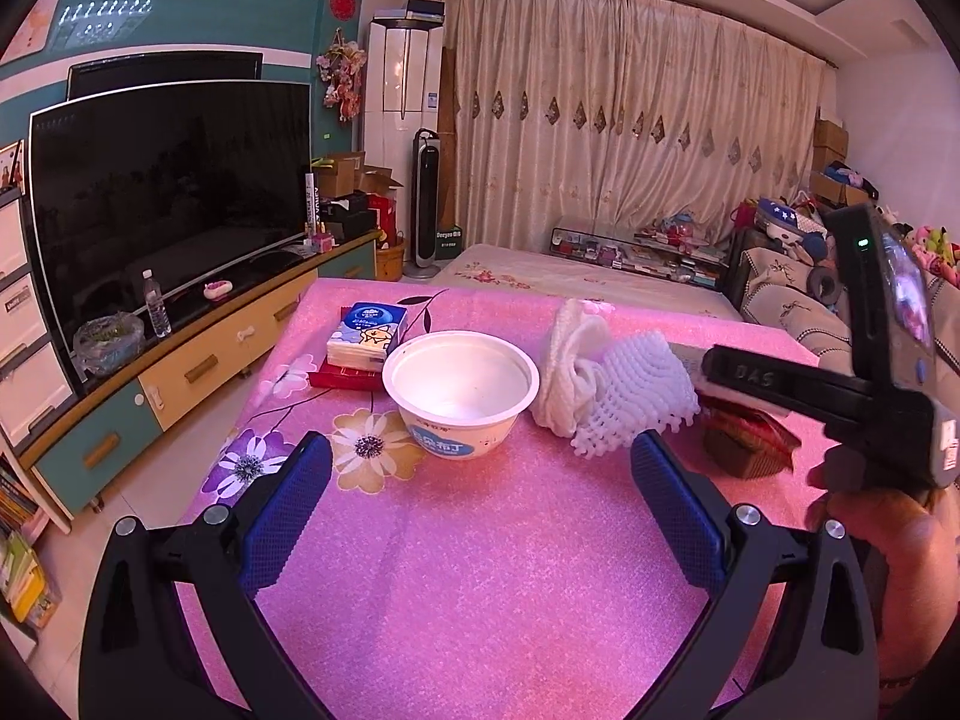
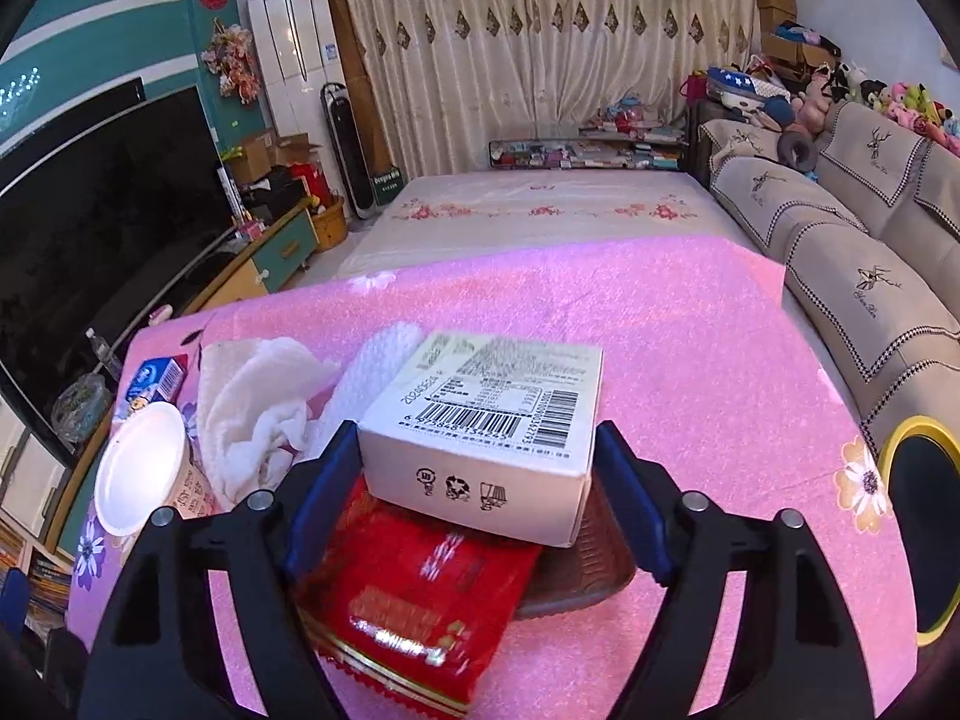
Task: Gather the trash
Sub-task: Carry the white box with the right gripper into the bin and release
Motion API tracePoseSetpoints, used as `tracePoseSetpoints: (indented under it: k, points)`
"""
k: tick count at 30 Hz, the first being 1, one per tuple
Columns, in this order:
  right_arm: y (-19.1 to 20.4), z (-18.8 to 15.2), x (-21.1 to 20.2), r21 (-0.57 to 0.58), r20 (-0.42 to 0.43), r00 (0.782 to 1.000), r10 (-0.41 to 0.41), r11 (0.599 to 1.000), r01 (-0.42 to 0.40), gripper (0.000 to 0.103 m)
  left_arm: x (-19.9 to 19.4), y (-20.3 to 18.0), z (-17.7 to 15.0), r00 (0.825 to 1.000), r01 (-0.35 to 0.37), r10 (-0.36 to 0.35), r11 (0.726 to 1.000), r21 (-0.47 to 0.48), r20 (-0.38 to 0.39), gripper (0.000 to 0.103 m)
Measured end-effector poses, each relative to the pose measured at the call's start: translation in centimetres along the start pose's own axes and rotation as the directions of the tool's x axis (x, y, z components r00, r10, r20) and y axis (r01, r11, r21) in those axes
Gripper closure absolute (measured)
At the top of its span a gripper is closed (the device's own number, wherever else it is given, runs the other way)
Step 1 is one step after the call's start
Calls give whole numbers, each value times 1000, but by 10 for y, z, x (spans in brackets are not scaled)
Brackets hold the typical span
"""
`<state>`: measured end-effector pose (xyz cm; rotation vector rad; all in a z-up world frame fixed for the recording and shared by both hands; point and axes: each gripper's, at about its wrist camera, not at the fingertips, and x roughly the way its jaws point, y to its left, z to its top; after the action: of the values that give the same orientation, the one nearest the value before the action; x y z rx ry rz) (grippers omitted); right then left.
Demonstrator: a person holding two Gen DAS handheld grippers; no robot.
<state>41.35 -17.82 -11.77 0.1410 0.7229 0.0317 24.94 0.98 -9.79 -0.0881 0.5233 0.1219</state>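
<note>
My right gripper [image 2: 477, 429] has its blue pads against both sides of a white barcoded box [image 2: 492, 414], which rests on a red snack wrapper [image 2: 414, 594] and a brown plastic tray [image 2: 600, 564]. In the left wrist view the right gripper [image 1: 750, 378] comes in from the right over the same red wrapper [image 1: 750, 426]. My left gripper [image 1: 480, 444] hangs open above the pink table, just short of an empty white pudding cup [image 1: 462, 384]. A white foam net [image 1: 636, 396] and a white cloth [image 1: 576, 360] lie between the cup and the box.
A blue tissue pack [image 1: 369, 330] on a red book sits behind the cup. A black bin with a yellow rim [image 2: 918, 426] stands off the table's right edge, by the sofa [image 2: 840, 240]. A TV unit [image 1: 180, 360] runs along the left. A hand [image 1: 870, 528] holds the right gripper.
</note>
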Motion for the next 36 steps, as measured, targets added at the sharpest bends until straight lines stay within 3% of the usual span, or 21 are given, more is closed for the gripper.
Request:
tracePoseSetpoints:
  k: [8,17,27,31,36]
  points:
    - [-25,-5,-42,-38,29,998,63,997,-61,30,4,-2,0,1000,3,-3,1000,11,-10,5]
    - [-67,-12,-98,-8,101,989,109,994,-109,30,5,-6,-3,1000,22,-21,999,29,-8,5]
    - [-103,-10,-131,29,137,982,132,990,-137,31,3,-18,-4,997,71,-72,994,77,0,5]
    - [-125,-10,-142,50,155,983,95,993,-104,31,5,-24,-5,994,105,-103,990,94,-17,5]
    - [-180,-19,-154,99,160,986,-42,995,27,31,9,-29,-8,989,143,-139,984,110,-43,5]
